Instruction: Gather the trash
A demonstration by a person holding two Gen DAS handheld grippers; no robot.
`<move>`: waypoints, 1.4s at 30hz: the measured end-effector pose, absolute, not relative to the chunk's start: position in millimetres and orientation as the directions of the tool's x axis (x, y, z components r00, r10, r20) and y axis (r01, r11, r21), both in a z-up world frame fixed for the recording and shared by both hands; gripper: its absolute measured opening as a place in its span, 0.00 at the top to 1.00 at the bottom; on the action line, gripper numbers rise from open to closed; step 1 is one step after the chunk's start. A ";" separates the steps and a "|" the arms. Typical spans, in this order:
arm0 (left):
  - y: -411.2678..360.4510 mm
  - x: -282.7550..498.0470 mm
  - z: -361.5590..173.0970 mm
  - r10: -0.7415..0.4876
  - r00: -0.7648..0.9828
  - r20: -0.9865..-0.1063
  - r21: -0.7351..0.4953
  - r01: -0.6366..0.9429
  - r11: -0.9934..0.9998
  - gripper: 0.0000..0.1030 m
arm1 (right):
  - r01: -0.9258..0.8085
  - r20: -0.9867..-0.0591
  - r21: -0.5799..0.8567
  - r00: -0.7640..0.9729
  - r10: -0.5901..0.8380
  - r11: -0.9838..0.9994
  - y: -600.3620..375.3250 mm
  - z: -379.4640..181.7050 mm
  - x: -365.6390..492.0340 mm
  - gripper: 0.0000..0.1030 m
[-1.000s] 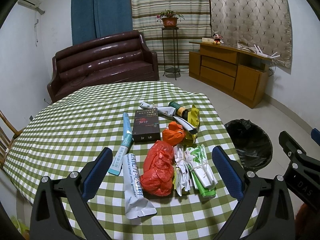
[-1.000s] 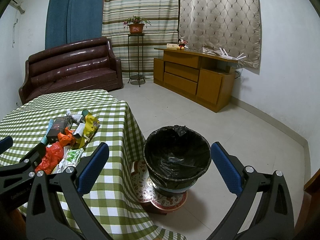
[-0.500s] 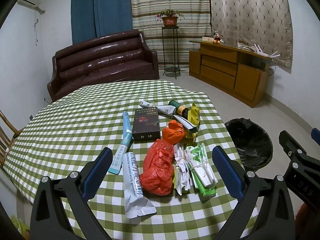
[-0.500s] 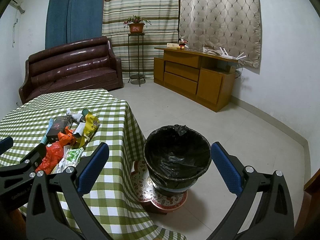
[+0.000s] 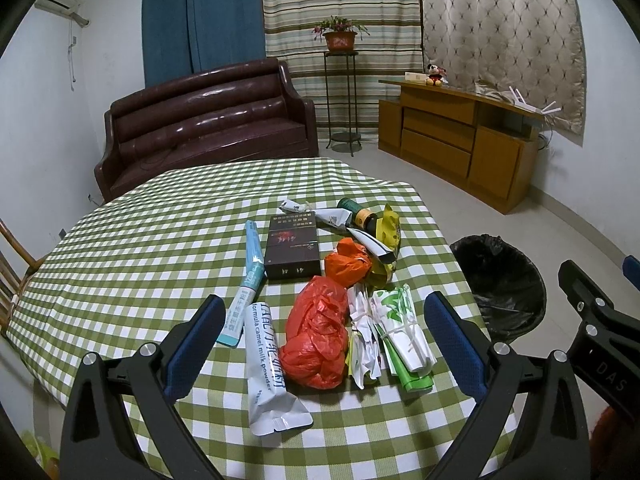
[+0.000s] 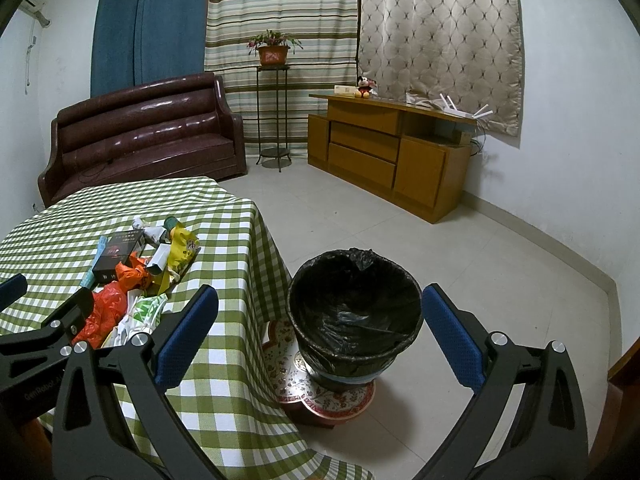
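- Trash sits untouched as far as I can see: the whole pile lies on the checked table (image 5: pixel 132 240), none of it in either tool.
- Nearest my left gripper (image 5: pixel 320 344) are the red plastic bag (image 5: pixel 316 340), a white milk-powder sachet (image 5: pixel 268 372) and a tied bundle of green-and-white wrappers (image 5: pixel 400 332); farther off lie a dark box (image 5: pixel 293 247), an orange bag (image 5: pixel 346 264) and a yellow packet (image 5: pixel 388 232).
- My left jaws stand spread wide above the table's near edge, holding nothing.
- My right gripper (image 6: pixel 316 336) is likewise spread and empty, aimed over the black-lined bin (image 6: pixel 354 312) on the floor just beside the table.
- The bin looks empty, so I judge collecting has not started; every piece is left to move.
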State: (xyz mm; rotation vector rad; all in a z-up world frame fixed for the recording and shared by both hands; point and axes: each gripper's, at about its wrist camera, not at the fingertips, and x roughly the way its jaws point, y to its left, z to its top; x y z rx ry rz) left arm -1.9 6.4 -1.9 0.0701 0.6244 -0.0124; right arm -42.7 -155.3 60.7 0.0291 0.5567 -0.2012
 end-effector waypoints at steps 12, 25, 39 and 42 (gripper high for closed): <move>4.6 -0.6 -1.0 0.008 0.810 -0.586 0.063 0.036 0.997 0.06 | 0.197 -0.528 -0.027 0.830 -0.181 0.980 -155.3 60.6 -42.6 0.04; 6.0 -0.7 -3.5 0.008 0.809 -0.588 0.062 0.035 0.997 0.06 | 0.197 -0.528 -0.026 0.829 -0.181 0.980 -155.1 60.3 -42.3 0.04; 5.8 0.2 -3.3 0.009 0.808 -0.589 0.063 0.035 0.997 0.06 | 0.197 -0.530 -0.028 0.828 -0.181 0.980 -155.0 61.1 -42.4 0.04; 6.3 0.1 -4.0 0.006 0.806 -0.592 0.062 0.038 0.997 0.06 | 0.193 -0.537 -0.024 0.825 -0.175 0.981 -154.4 62.1 -42.5 0.04</move>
